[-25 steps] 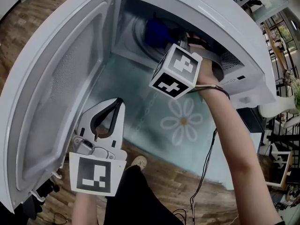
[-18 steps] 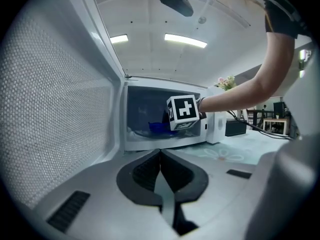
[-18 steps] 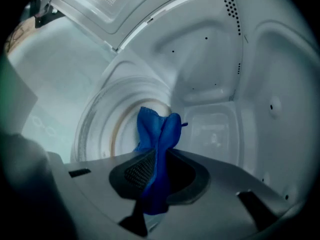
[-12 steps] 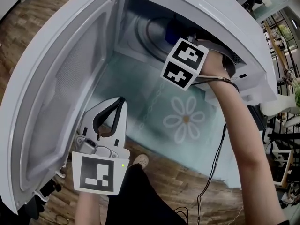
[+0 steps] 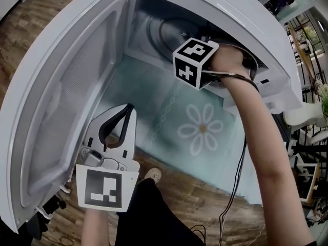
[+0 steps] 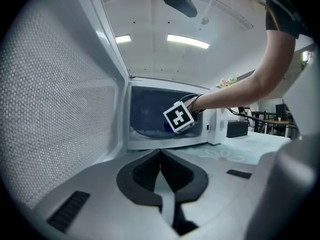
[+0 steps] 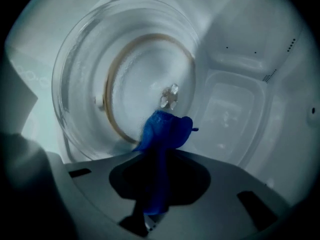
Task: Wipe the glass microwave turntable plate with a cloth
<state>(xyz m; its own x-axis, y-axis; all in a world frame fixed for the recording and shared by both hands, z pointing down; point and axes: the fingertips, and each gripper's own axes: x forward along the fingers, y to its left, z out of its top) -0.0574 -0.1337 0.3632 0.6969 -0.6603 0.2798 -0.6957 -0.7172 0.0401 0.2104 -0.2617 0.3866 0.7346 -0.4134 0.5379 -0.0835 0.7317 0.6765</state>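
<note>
At the left, the microwave door [image 5: 56, 111] is swung wide open. Just right of it, near the person, the left gripper [image 6: 160, 155] is held outside the oven, its jaws pressed together with nothing between them. Farther off and to the right, inside the microwave [image 5: 241, 9], the right gripper [image 7: 161, 151] is clenched on a blue cloth [image 7: 167, 129], whose bunched end is set over the glass turntable plate [image 7: 82, 89]. The plate is seated on the cavity floor above its roller ring [image 7: 111, 89]. A daisy-print table cover [image 5: 202, 129] is spread in front of the oven.
</note>
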